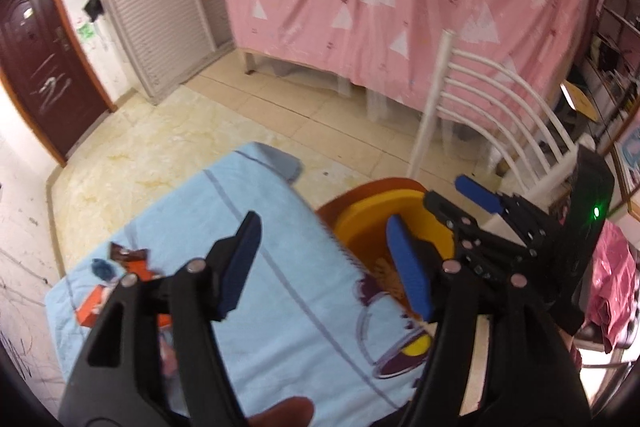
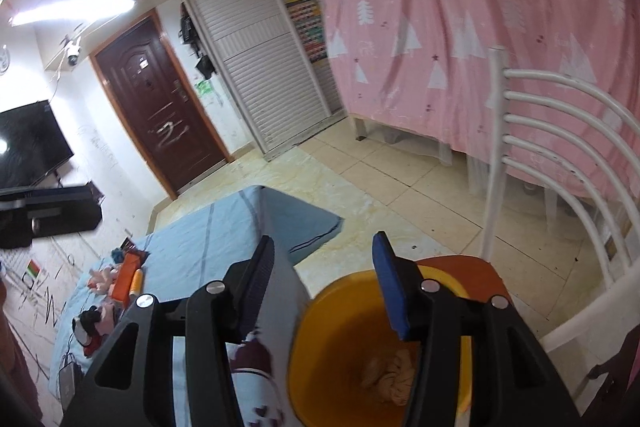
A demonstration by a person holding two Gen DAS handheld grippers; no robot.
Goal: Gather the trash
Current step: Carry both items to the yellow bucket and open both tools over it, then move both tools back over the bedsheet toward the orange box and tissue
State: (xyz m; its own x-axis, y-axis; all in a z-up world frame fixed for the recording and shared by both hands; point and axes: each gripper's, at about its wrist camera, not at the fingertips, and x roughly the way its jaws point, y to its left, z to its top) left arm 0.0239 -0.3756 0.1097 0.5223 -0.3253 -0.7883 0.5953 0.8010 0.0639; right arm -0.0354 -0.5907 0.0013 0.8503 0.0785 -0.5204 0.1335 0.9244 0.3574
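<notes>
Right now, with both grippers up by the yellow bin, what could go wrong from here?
1. The yellow bin sits on a chair seat at the table's edge; a knock from the open right gripper above it might tip it.
2. The wrappers lie at the far side of the blue cloth; dragging one could bunch the cloth.
3. The open left gripper is close to the right one, so they could collide.

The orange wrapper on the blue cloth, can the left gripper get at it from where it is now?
Probably yes. The left gripper hangs over the blue cloth with its jaws open and empty, and nothing stands between it and the orange wrapper off to its left.
</notes>
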